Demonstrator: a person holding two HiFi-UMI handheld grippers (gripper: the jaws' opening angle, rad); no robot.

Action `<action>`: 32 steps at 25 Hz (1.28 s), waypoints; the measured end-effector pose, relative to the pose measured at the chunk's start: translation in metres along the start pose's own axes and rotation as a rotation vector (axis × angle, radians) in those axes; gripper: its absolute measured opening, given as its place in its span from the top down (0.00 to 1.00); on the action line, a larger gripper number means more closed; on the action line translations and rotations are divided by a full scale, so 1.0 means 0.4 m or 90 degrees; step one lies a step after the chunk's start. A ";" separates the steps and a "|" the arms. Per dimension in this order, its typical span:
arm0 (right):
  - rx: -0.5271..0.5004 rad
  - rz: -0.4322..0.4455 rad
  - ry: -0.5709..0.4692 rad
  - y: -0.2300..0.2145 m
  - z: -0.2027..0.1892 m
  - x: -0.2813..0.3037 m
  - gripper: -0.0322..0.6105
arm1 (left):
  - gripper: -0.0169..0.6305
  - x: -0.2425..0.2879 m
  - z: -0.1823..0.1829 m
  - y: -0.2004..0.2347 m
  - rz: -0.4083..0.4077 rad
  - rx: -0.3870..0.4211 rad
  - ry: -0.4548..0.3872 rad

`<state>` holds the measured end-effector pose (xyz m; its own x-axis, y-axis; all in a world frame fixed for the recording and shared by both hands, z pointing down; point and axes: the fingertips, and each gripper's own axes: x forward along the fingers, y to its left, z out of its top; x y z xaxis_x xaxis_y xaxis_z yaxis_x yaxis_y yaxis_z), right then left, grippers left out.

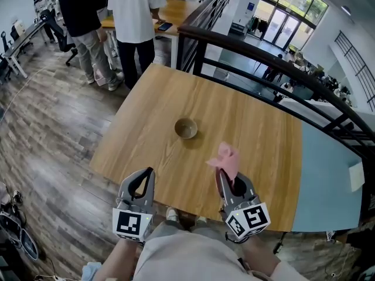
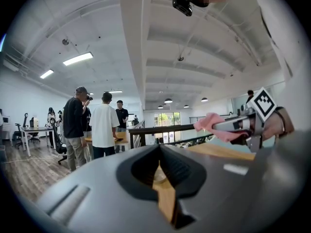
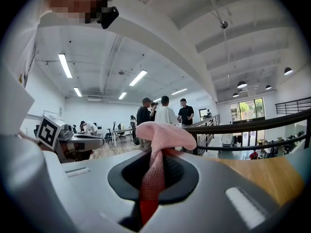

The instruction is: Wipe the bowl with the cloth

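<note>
Left tool (image 1: pixel 147 175): jaws pressed together, nothing between them, held over near edge of wooden worktop (image 1: pixel 258 127). Right tool (image 1: pixel 227 177): jaws pinching pink cloth (image 1: pixel 227 158); cloth bunches above jaw tips, lifted clear of worktop. Small bowl (image 1: pixel 186 128): upright near middle of worktop, ahead of the 2 tools, apart from cloth, untouched. Black railing (image 1: pixel 263 57) runs behind worktop. People (image 1: pixel 117 10) stand by far desk.

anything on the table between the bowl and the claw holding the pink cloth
No. The head view shows only bare table between the bowl and the right claw; the cloth pinched in that claw pokes up, short of the bowl.
</note>
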<state>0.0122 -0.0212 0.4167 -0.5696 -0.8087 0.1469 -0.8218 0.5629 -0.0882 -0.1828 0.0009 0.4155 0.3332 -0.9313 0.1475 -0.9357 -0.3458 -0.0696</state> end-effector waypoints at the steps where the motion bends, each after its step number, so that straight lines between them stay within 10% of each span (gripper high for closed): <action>1: -0.002 -0.001 0.000 -0.007 0.001 -0.001 0.93 | 0.97 0.004 0.002 -0.002 0.001 -0.001 0.004; 32: -0.005 0.076 0.048 -0.177 0.029 0.152 0.93 | 0.95 0.232 0.024 0.009 0.059 -0.058 0.046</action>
<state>0.0358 -0.1123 0.4204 -0.6604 -0.7209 0.2101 -0.7481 0.6557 -0.1019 -0.1543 -0.0878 0.4194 0.2394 -0.9468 0.2152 -0.9697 -0.2443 0.0038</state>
